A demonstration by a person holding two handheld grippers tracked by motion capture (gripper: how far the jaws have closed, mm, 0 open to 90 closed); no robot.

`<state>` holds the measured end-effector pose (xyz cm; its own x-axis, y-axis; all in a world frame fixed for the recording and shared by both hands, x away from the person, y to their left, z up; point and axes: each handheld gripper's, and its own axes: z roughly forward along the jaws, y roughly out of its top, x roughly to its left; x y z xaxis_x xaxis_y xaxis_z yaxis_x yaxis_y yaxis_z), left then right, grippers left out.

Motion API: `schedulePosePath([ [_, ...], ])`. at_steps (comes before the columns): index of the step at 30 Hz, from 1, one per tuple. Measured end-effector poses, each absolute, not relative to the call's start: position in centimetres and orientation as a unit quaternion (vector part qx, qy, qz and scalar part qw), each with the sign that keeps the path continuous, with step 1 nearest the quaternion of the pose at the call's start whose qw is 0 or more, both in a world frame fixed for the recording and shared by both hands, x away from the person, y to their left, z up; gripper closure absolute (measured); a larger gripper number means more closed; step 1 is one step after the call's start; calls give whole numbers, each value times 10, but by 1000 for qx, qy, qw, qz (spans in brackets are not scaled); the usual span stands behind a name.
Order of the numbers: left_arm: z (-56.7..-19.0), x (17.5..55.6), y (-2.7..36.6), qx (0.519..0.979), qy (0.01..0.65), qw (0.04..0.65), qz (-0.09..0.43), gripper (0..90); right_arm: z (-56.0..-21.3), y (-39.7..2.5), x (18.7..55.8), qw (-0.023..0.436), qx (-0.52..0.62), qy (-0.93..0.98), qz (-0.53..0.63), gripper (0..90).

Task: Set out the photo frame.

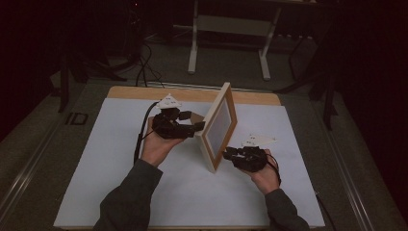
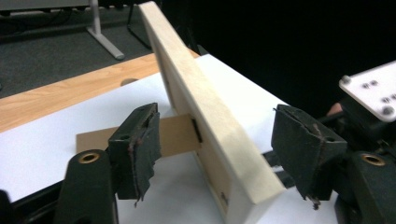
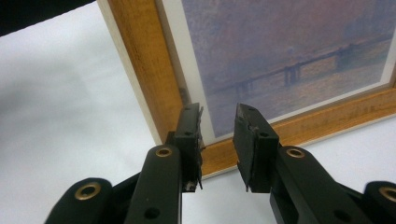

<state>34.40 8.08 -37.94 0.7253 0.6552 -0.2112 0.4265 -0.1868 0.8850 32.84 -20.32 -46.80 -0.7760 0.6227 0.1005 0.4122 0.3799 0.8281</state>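
- The picture frame (image 1: pixel 219 127) stands tilted on one lower corner on the white mat (image 1: pixel 120 159).
- Left gripper (image 2: pixel 212 154) — jaws wide open around the frame's edge, not pinching it.
- Right gripper (image 3: pixel 218 140) — jaws slightly apart at the frame's front corner, holding nothing.

picture frame (image 1: pixel 220 127): pale wood, smooth, honey-varnished front | easel stand (image 2: pixel 175 135): matt brown cardboard | left gripper (image 2: pixel 217 144): matt black plastic, frayed pads, brass eyelets | table cover (image 1: pixel 120 144): matt white sheet

Picture frame (image 3: pixel 261 70) — top cut off
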Motion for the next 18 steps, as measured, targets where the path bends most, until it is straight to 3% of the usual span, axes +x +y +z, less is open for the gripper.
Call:
schedulePosePath([
  [13, -404, 339, 58, 779, 356, 504, 109, 325, -469, -209, 329, 115, 321, 819, 461, 711],
  [18, -414, 339, 48, 785, 361, 492, 108, 451, -468, -212, 329, 116, 325, 817, 462, 711],
])
